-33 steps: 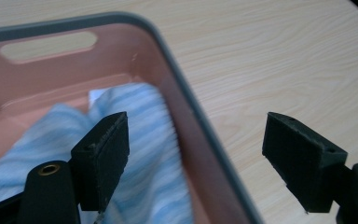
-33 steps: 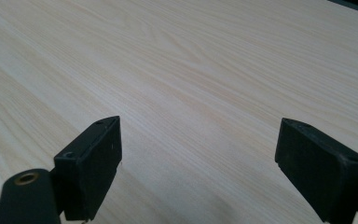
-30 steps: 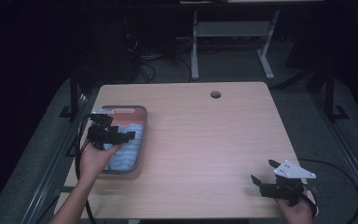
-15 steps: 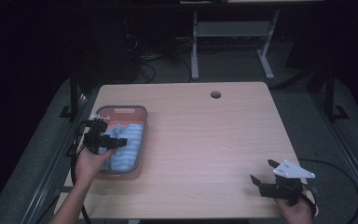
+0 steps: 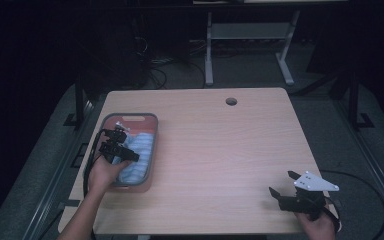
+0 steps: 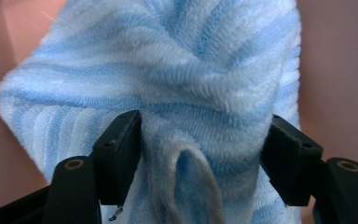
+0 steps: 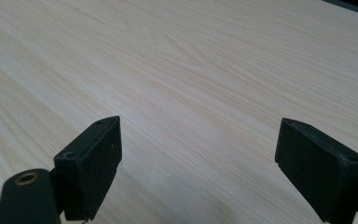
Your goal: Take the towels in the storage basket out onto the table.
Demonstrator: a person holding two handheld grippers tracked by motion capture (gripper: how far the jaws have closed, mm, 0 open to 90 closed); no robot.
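Meanwhile, the scene was read as follows.
Change: the left gripper was seen farther toward the left rim of the tray than a second before, lowered onto the cloth.
Left tool: its jaws were spread wide, one on each side of a raised fold of the blue-striped towel; the fold was pressed between them but not yet pinched.
Towel: it was found bunched inside the tray, at the left side of the table.
Right tool: the right gripper was held wide apart and empty above bare wood near the table's near right corner, little moved.
Meaning: a grasp on the towel was judged to be imminent, lifting not begun.
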